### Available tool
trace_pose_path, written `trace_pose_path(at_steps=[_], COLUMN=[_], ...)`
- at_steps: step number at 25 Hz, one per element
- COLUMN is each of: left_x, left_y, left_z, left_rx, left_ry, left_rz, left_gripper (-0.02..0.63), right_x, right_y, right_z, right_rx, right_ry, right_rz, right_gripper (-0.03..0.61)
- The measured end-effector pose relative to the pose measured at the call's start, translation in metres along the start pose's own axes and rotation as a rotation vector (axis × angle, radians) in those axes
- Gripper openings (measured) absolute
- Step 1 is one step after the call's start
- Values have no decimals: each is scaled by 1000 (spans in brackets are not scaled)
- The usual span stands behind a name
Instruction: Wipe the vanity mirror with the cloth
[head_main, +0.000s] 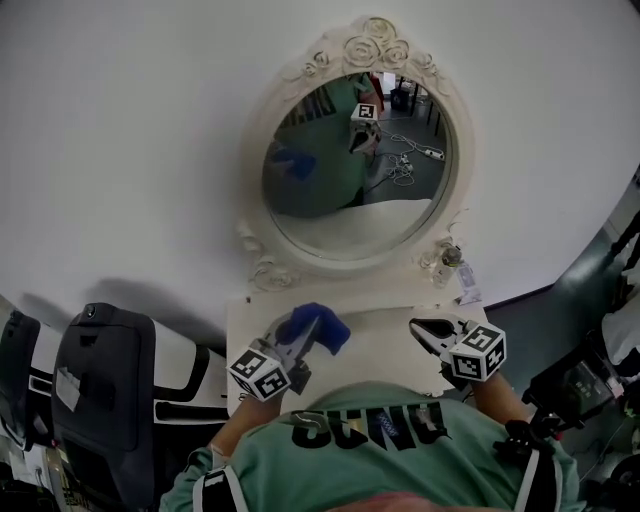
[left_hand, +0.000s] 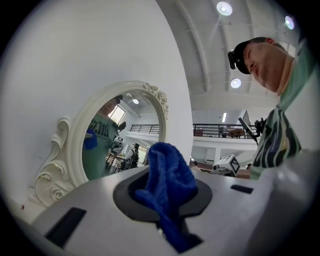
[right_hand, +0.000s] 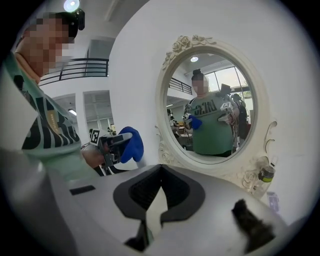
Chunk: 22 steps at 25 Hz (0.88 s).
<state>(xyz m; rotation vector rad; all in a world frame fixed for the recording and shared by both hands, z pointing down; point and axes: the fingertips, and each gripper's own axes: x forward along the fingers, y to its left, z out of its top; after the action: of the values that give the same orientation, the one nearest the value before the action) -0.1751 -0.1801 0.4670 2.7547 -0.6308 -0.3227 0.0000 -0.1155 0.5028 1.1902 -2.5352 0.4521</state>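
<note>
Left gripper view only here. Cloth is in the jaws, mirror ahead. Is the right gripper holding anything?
Observer: No. Its own view shows the right gripper with its jaws closed tip to tip and nothing between them.
Operator: Anything near the mirror I might knock?
Observer: Yes. A small bottle stands by the lower right scroll of the vanity mirror frame.
Operator: Cloth on the glass yet?
Observer: No. The head view shows the blue cloth in the left gripper over the white tabletop, below the frame and apart from the glass.
</note>
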Motion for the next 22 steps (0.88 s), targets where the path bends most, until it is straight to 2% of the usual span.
trace_pose_path(at_steps=[3, 7, 9, 12, 15, 19, 22], left_x=[30, 73, 88, 109, 125, 140, 158], left_y=[11, 24, 21, 18, 17, 13, 10], left_z=[1, 21, 37, 75, 145, 245, 298], left_rx=[34, 108, 173, 293, 514, 899, 1219], left_ry=[-7, -62, -92, -131, -179, -194, -180], left_rz=[57, 191, 240, 317, 420, 618, 784], left_gripper=[57, 57, 57, 57, 58, 57, 58], right_x=[2, -7, -22, -41, -41, -28, -22], right_y=[-38, -92, -111, -136, -144, -135, -123], right_z=[8, 16, 12, 7, 12, 10, 8], right_rx=[-25, -89, -117, -98, -95, -70, -67], right_ry=[0, -13, -24, -41, -66, -91, -78], right_rz=[48, 136, 151, 146, 152, 148, 142], right_gripper=[11, 11, 11, 11, 11, 11, 11])
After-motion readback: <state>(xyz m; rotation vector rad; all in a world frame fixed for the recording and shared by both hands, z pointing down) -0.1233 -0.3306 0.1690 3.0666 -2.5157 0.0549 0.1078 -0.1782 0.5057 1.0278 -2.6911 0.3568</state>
